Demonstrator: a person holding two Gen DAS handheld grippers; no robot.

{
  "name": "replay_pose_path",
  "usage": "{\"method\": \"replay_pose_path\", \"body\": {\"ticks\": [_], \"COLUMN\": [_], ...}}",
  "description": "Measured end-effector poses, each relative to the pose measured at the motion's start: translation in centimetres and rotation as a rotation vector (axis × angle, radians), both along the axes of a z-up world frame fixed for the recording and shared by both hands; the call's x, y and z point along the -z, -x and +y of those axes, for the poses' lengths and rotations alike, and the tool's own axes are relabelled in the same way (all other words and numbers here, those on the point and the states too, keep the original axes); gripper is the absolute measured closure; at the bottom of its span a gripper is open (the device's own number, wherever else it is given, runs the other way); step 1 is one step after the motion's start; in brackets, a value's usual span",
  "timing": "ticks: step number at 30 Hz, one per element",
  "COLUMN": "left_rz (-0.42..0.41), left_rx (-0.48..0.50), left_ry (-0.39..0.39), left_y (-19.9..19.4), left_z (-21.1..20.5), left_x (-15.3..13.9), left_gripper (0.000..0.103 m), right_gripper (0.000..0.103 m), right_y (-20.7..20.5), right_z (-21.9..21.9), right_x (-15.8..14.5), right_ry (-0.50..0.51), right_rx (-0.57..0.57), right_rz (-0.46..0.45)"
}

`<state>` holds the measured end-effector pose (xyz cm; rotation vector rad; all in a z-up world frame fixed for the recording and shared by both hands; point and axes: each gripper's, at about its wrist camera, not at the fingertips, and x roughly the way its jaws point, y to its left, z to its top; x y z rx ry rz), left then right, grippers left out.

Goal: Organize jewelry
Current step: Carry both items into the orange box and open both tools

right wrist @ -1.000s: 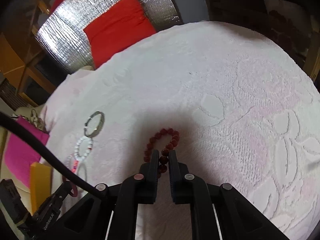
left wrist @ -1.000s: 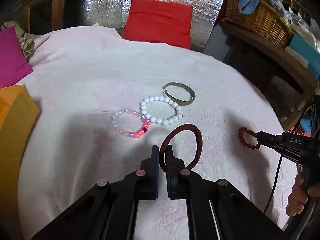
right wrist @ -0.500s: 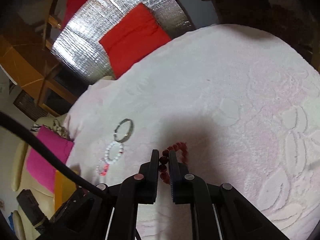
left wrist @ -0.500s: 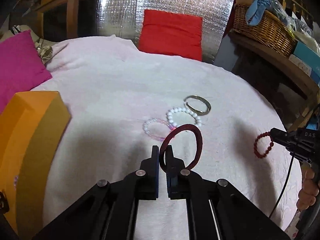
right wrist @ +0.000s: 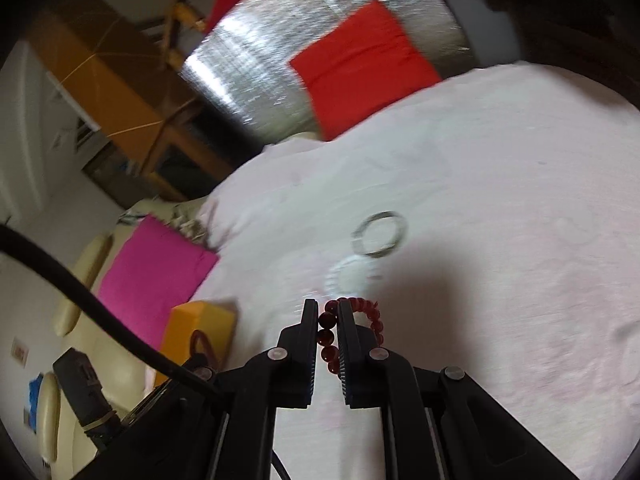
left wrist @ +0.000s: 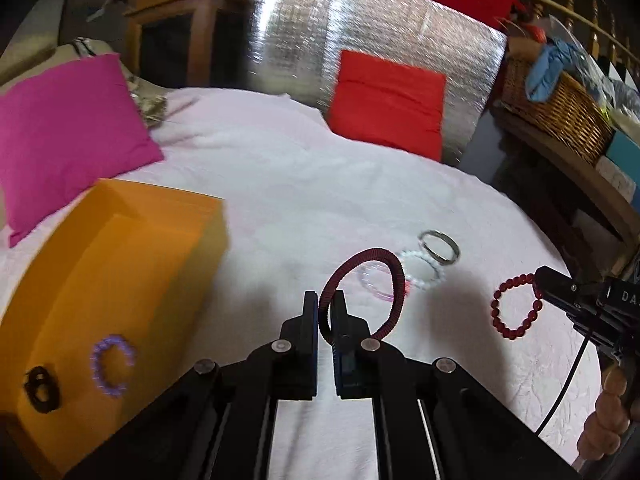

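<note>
Both bracelets now lifted, swung toward orange box [left wrist: 120,280]. We note left gripper [left wrist: 329,312] clamped on dark red band [left wrist: 368,292], right gripper [right wrist: 327,322] clamped on red bead bracelet [right wrist: 352,332]. Carry step; next, drop into box.

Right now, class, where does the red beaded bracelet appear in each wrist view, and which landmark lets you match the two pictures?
Left wrist view: red beaded bracelet at right of centre, hanging from the right gripper.
Right wrist view: bracelet at bottom centre, clamped in the right gripper.
Shared landmark: the silver metal bangle lying on the white cloth.
</note>
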<state>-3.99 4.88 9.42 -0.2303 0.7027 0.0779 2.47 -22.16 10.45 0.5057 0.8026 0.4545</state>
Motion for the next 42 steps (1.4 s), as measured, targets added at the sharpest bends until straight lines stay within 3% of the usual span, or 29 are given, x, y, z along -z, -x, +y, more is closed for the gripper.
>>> {"method": "replay_pose_path", "body": {"ticks": [9,19,22,28,36,42], "left_rz": [-0.072,0.052,0.116,0.212,0.261,0.291], "left_rx": [-0.179,-0.410,-0.417,-0.399,-0.461,-0.479], "left_ry": [-0.025,-0.002,0.019,0.134,0.124,0.121], "left_y": [3.9,5.5,5.3,5.0,4.8,4.1], "left_z": [6.1,15.3,17.3,19.6,21.6,21.9], "left_x": [-2.2,-0.3,1.0,3.5,4.4,4.9], "left_gripper": [0.097,0.097,0.097,0.097,0.097,0.097], "right_gripper": [0.092,0.092,0.092,0.092,0.092,0.092], "right_y": [2.6,4.1,4.4,4.3,2.9,2.1], "right_z": [8.9,19.9,23.0,28.3,30.8,31.5], "right_x": [-1.7,-3.3,-3.4,-1.7,1.6,2.3], "right_ry": [-0.040,-0.058,-0.047,0.002,0.112,0.176], "right_rx": [-0.170,-0.335,-0.374,-0.442,-0.404,-0.377], "right_rz": [-0.067,-0.100,-0.106,-0.069,-0.030,-0.037]}}
